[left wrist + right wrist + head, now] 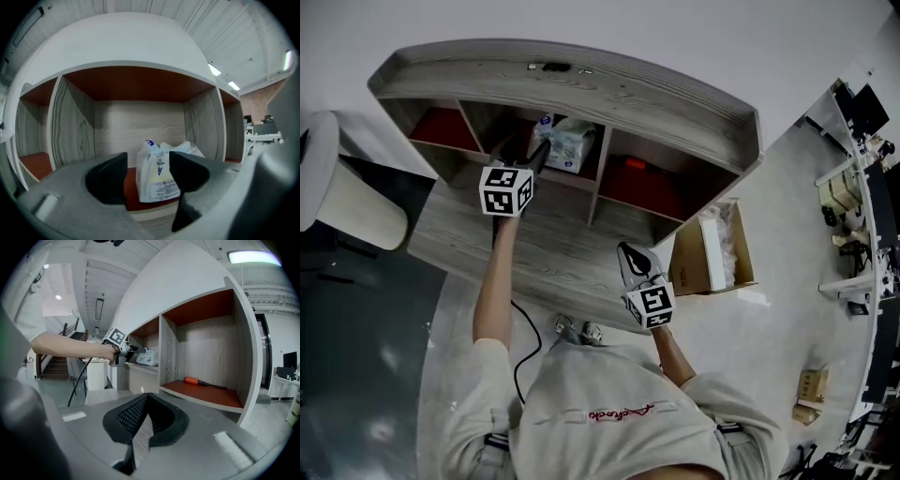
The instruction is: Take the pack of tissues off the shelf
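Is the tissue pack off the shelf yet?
Not yet. Done: the left gripper is at the middle compartment of the shelf, jaws open. In hand: the pack of tissues sits just ahead of them, untouched. Left: grip it and pull it out. The right gripper is shut, empty.

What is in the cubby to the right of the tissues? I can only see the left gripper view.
Observer: A screwdriver with an orange handle lies in that cubby.
Operator: Where is the other gripper?
Observer: The right gripper hovers over the front part of the desk, its fingers shut on nothing.
Operator: Is anything on the floor?
Observer: Yes, an open cardboard box stands on the floor just right of the desk.
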A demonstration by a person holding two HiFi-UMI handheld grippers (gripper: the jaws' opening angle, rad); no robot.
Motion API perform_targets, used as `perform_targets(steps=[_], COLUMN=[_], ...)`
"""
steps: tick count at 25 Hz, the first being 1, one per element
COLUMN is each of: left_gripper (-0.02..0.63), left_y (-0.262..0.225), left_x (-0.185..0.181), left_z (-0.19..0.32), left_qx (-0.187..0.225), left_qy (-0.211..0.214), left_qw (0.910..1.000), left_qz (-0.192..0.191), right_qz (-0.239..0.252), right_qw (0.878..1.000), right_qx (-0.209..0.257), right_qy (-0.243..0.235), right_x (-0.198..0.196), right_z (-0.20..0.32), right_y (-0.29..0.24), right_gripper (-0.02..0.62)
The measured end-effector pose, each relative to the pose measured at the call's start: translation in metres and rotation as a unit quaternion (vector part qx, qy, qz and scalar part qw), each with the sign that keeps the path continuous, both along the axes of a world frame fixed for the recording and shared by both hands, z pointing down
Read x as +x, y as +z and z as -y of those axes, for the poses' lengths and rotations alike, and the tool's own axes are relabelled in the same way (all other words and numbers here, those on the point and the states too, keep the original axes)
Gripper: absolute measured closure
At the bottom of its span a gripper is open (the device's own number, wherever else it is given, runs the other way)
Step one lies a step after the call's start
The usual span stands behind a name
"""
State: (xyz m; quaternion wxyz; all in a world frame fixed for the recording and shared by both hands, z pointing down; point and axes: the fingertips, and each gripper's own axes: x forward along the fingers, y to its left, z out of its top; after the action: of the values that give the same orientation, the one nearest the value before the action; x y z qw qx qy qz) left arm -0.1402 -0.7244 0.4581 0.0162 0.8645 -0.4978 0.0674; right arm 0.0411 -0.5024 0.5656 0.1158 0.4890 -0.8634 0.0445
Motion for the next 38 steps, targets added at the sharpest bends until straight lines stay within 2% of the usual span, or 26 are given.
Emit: perform_targets(steps=[3,6,9,14,18,24,31,38], left_gripper=[0.327,0.331,0.476,0.6,0.606,0.606,0.606,0.606], left_y=[0.007,0.014,0.02,0.023,0.018,0.007,0.0,-0.005], left_x=[0.001,0.005,0.008,0.006,0.0,-0.01,-0.027,-0.032], left_z=[0.009,0.013,0.015,0.017,0.013,-0.003,-0.049,-0.097], left_qx=[-0.014,-0.027,-0.029,-0.027,-0.009,0.019,0.041,0.055], left_qy=[0.006,0.017,0.024,0.018,0.004,-0.01,-0.041,-0.055], left_qw=[0.9998,0.9995,0.9989,0.9987,0.9992,0.9997,0.9982,0.9966], left_qz=[-0.012,-0.004,0.026,0.039,0.039,0.015,-0.017,-0.028], right_qz=[-0.001,-0.002,-0.003,-0.003,-0.004,-0.003,0.002,0.003], right_qw=[1.0,1.0,1.0,1.0,1.0,1.0,1.0,1.0], right_qx=[-0.001,-0.003,-0.002,-0.002,-0.003,-0.002,0.005,0.011], right_qy=[0.002,0.008,0.012,0.012,0.009,0.005,-0.003,-0.021], right_x=[0.002,0.005,0.006,0.005,0.002,0.002,0.001,-0.007], right_z=[0.001,0.002,0.005,0.009,0.01,0.009,0.005,-0.001], right_y=[0.0,0.001,0.002,0.002,0.003,0.003,-0.001,-0.005], right_gripper=[0.588,0.588,0.588,0.588,0.588,0.588,0.588,0.588])
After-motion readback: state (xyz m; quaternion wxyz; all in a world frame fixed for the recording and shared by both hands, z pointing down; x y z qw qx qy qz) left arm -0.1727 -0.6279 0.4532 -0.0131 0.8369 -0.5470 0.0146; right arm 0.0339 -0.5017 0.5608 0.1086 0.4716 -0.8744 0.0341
